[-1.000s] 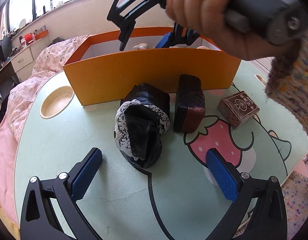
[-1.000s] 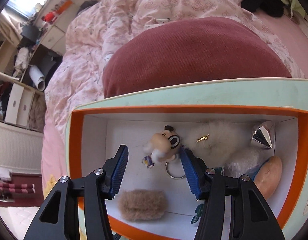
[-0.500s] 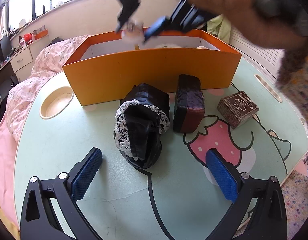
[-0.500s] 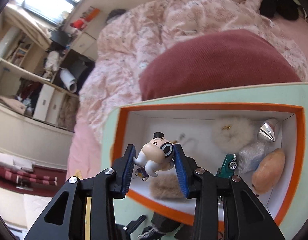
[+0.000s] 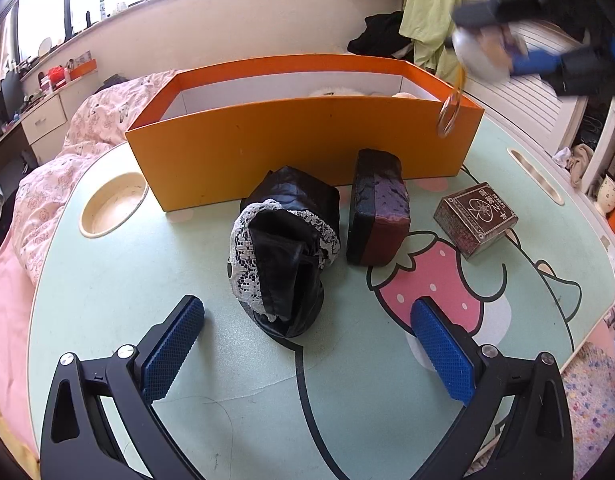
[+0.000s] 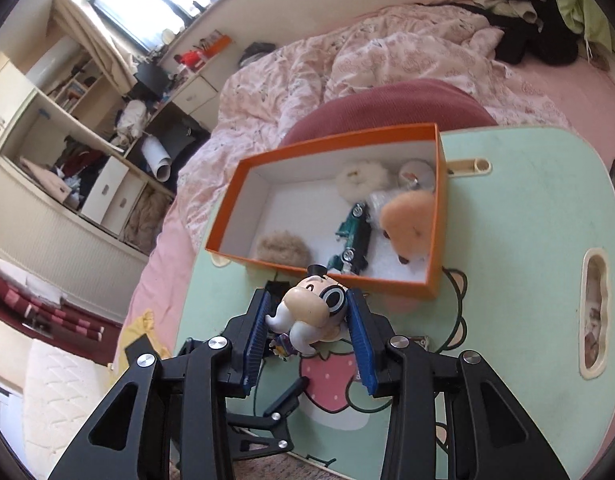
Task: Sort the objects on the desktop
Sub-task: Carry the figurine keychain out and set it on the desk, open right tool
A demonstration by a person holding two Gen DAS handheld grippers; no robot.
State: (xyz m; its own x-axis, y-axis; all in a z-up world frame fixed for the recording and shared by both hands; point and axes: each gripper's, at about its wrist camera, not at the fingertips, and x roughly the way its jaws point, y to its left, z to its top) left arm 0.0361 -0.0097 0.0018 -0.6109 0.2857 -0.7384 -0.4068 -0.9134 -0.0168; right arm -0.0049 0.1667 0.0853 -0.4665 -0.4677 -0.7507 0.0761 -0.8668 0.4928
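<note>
My right gripper (image 6: 309,320) is shut on a cartoon figurine keychain (image 6: 311,310) with a moustache and top hat, held high above the table in front of the orange box (image 6: 435,216). In the left wrist view it shows blurred at the upper right (image 5: 487,56), key ring (image 5: 449,114) dangling. My left gripper (image 5: 307,348) is open and empty, low over the table, just short of a black lace-trimmed pouch (image 5: 285,256). Beside the pouch stand a dark red-black case (image 5: 377,212) and a small brown patterned box (image 5: 475,218).
The orange box holds a green toy car (image 6: 353,240), an orange plush (image 6: 407,224), a brown fuzzy ball (image 6: 283,246), a white fluffy ball (image 6: 361,176). The green table (image 5: 107,280) has a round cup recess (image 5: 111,204) at left and a slot (image 5: 537,176) at right. Bed around.
My right gripper closed on the figurine inside the box, lifted it out, and moved up and to the right, away from the box. My left gripper has stayed still.
</note>
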